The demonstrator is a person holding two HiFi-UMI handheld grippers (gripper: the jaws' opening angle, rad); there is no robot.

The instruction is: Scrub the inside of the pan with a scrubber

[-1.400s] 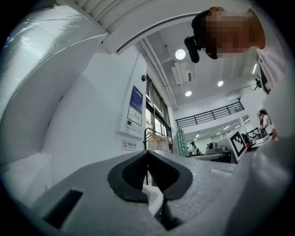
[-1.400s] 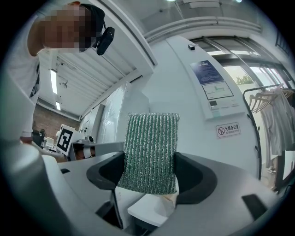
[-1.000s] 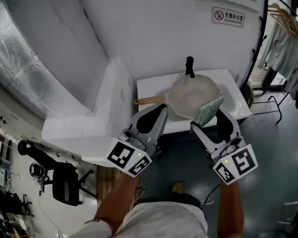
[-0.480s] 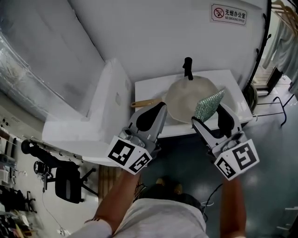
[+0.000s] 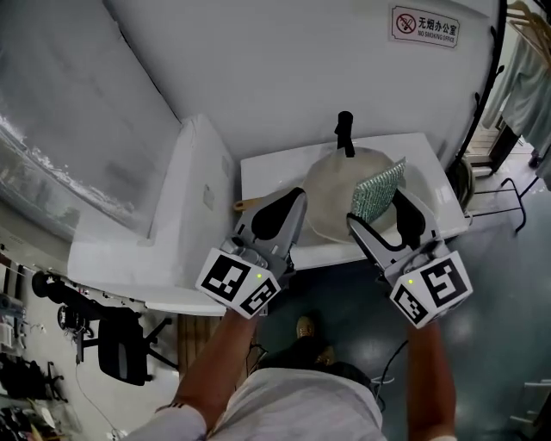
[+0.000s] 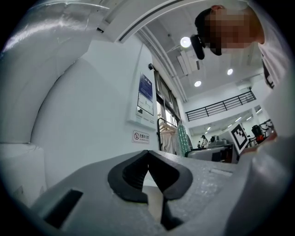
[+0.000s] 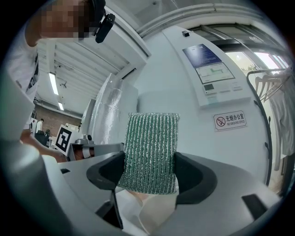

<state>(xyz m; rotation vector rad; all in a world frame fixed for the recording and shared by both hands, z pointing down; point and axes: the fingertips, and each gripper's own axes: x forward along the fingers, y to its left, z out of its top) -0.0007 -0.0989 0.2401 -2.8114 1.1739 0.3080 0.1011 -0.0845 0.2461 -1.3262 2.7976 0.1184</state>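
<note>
Green scrubber [image 5: 379, 189], clamped in right gripper [image 5: 380, 215], draws nearer the pan [image 5: 331, 194] at 12 o'clock; left gripper [image 5: 286, 209] closed, empty; scrubbing not begun.

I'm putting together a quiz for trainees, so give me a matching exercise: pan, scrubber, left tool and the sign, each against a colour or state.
Things:
1 pan
2 scrubber
3 left tool
4 sign

Descriptions:
A shut, nothing in it
B green, clamped in the right tool
C cream-coloured
D white with a red symbol

Pairs: 1-C, 2-B, 3-A, 4-D
</note>
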